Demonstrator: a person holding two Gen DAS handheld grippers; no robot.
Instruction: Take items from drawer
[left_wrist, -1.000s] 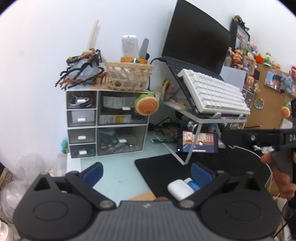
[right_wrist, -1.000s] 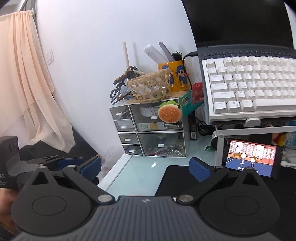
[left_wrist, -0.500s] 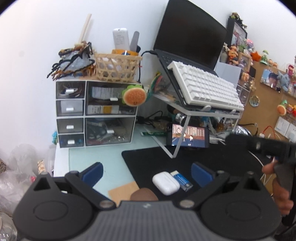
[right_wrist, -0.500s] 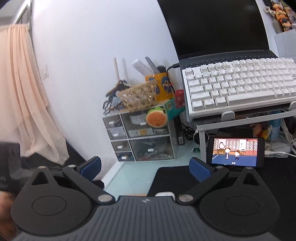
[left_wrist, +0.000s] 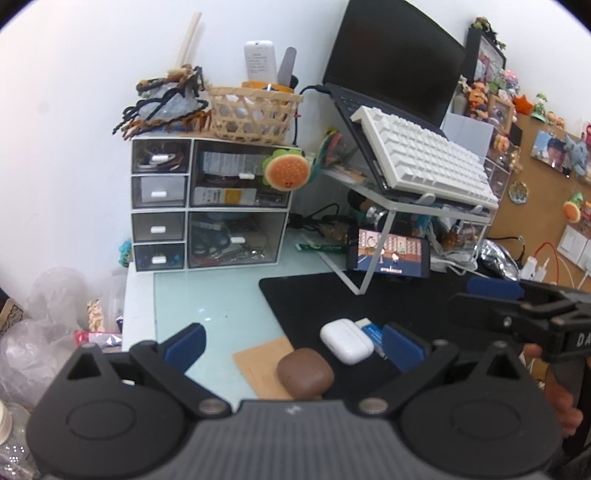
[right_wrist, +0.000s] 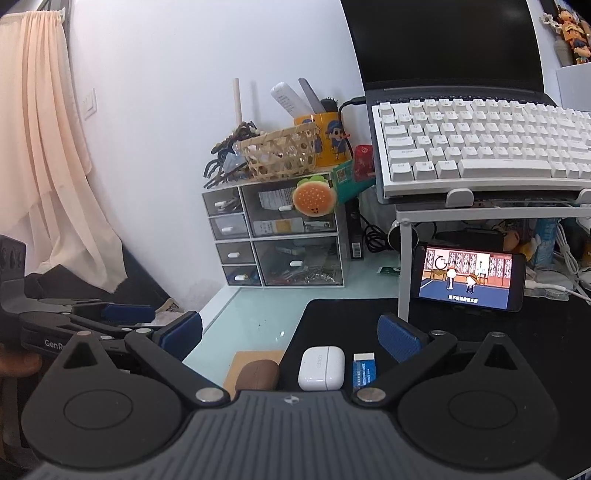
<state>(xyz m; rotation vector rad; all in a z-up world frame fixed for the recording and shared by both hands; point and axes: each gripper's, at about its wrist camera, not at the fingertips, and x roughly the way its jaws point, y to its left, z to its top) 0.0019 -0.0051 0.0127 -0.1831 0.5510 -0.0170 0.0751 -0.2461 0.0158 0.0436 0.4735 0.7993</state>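
A white drawer unit with clear-fronted drawers, all shut, stands at the back of the desk; it also shows in the right wrist view. My left gripper is open and empty, held above a brown earbud case, a white earbud case and a blue eraser. My right gripper is open and empty above the same white case, brown case and eraser. Both are well back from the drawers.
A wicker basket, hair clips and a burger plush sit on the drawer unit. A laptop stand with a white keyboard and a phone fill the right. A black mat covers the desk front.
Both grippers have pulled back and up from the drawer unit. The earbud cases, eraser and tan card have come into view below them.
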